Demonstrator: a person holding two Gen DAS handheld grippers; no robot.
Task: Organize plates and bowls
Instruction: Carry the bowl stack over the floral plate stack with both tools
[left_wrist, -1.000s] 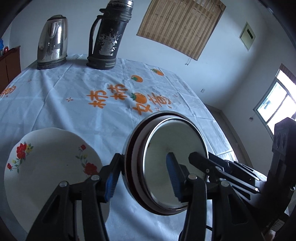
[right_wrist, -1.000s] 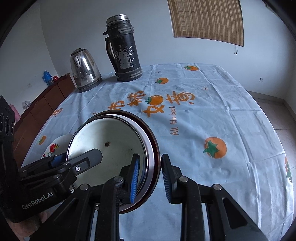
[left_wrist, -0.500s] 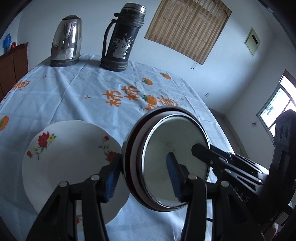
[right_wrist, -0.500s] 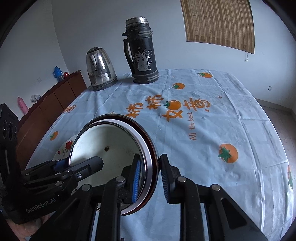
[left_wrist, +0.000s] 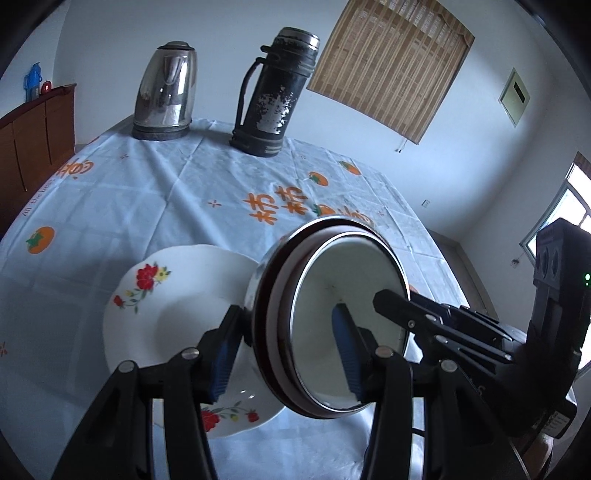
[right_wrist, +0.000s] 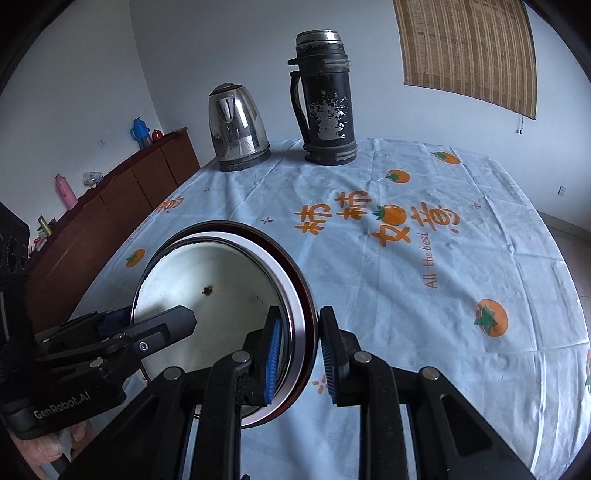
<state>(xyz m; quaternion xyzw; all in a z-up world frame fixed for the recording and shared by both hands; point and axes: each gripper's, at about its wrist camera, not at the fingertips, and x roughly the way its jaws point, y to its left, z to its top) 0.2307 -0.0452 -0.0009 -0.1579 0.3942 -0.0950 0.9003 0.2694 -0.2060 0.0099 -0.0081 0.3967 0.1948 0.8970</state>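
A tilted stack of nested bowls (left_wrist: 347, 321) with a white enamel inside and a dark red rim hangs above the table, held from both sides. My left gripper (left_wrist: 284, 354) is shut on its left rim, one blue pad inside the bowl and one behind it. My right gripper (right_wrist: 301, 354) is shut on the opposite rim of the same stack of bowls (right_wrist: 221, 306). Each gripper shows in the other's view: the right gripper (left_wrist: 443, 325) and the left gripper (right_wrist: 110, 339). A white plate with red flowers (left_wrist: 166, 295) lies on the tablecloth, partly behind the stack.
A steel kettle (left_wrist: 164, 92) and a worn black flask (left_wrist: 275, 96) stand at the far edge of the round table. The light blue tablecloth (right_wrist: 443, 277) has orange fruit prints. A wooden sideboard (right_wrist: 110, 206) runs along the left wall.
Both grippers have carried the bowl stack to the left, towards the floral plate, which now lies partly behind it. The grips have not changed.
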